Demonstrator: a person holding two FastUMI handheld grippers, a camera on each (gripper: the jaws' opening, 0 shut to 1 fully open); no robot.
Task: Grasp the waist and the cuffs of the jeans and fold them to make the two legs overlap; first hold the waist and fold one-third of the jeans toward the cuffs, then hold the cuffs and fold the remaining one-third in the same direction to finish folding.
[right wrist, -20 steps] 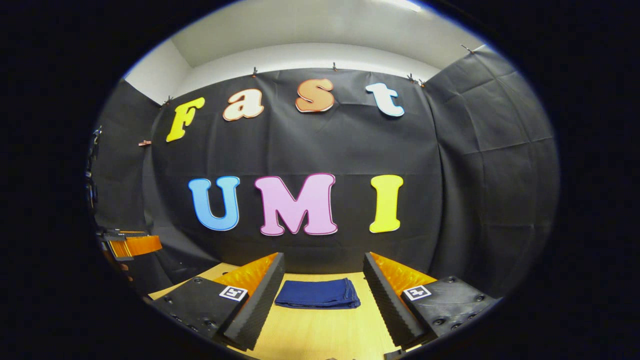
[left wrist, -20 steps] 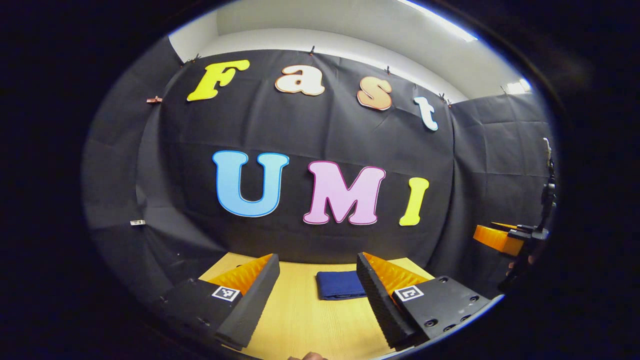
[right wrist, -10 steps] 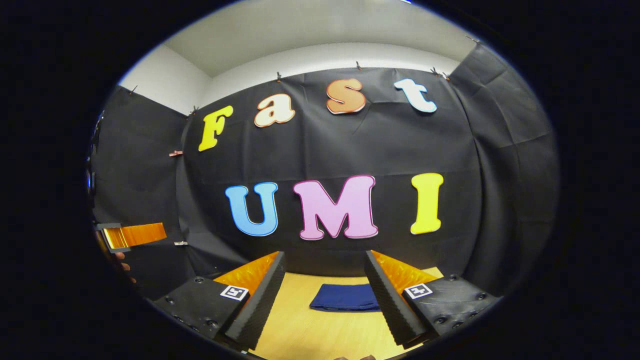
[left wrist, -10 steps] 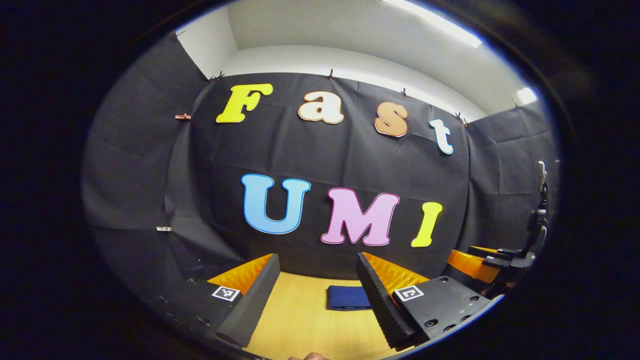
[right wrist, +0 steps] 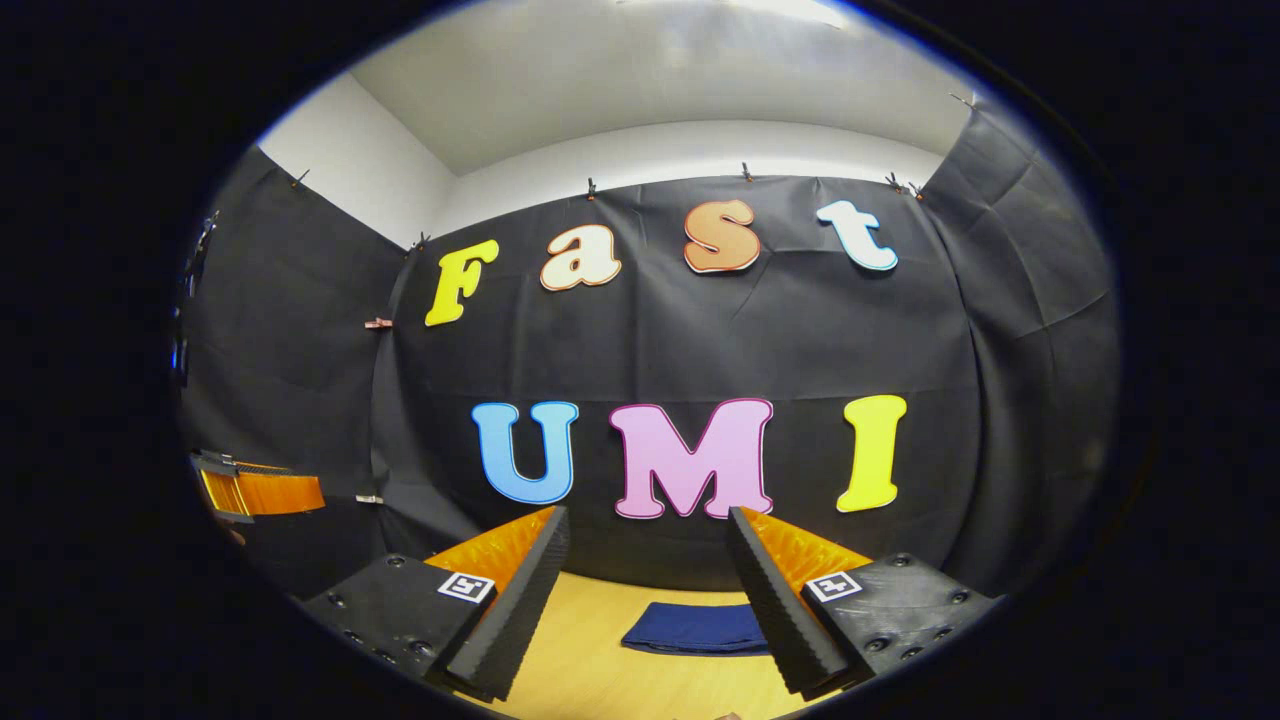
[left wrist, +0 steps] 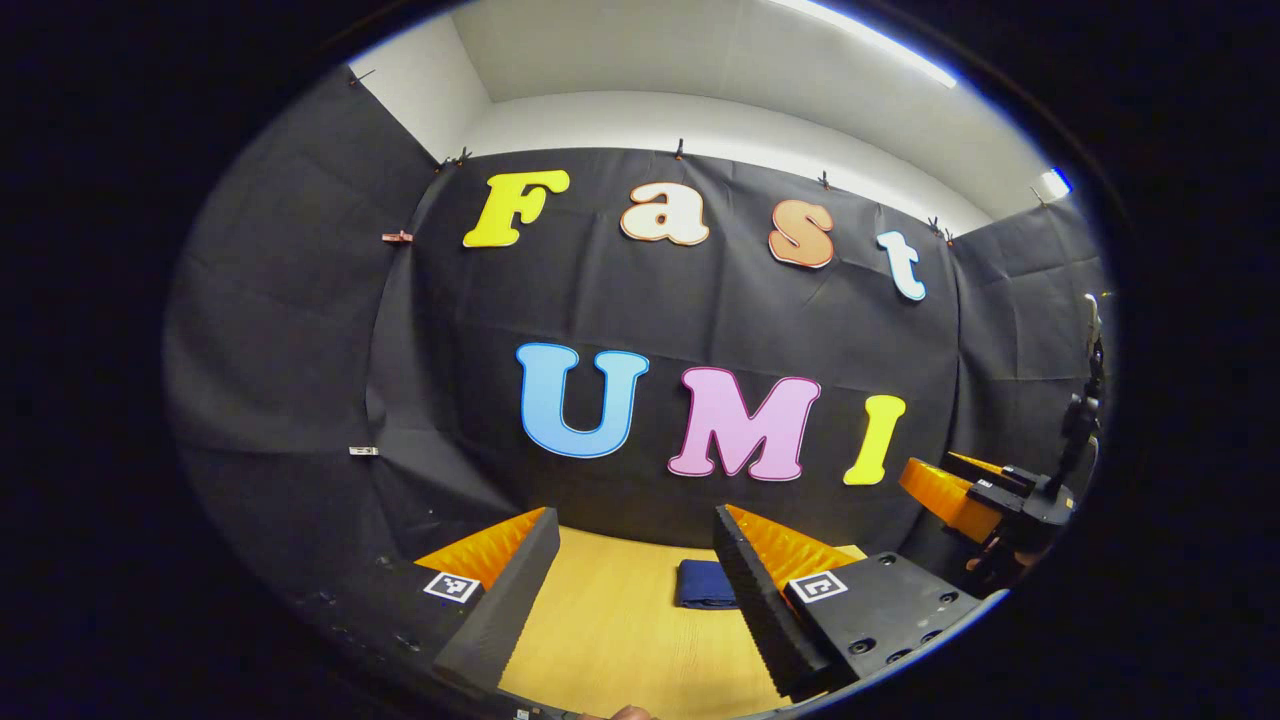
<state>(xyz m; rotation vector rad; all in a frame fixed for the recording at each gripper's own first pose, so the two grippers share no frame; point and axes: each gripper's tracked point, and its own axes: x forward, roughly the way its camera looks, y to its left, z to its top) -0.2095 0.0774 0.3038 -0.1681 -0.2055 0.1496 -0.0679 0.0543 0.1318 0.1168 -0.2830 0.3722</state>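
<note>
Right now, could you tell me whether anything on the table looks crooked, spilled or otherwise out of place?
Nothing stands out. The jeans lie in a flat, neat folded stack on the table, and both the left claw and the right claw are open and away from them.

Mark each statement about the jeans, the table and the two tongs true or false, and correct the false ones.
1. The jeans lie folded in a compact bundle on the table. True.
2. The left tongs are shut on the jeans. False: their jaws stand apart with nothing between them, and the jeans lie farther off on the table.
3. The right tongs are open. True.
4. The jeans hang over the table's edge. False: the whole visible bundle rests flat on the tabletop.
5. In the left gripper view, the right tongs show at the right edge. True.
</note>
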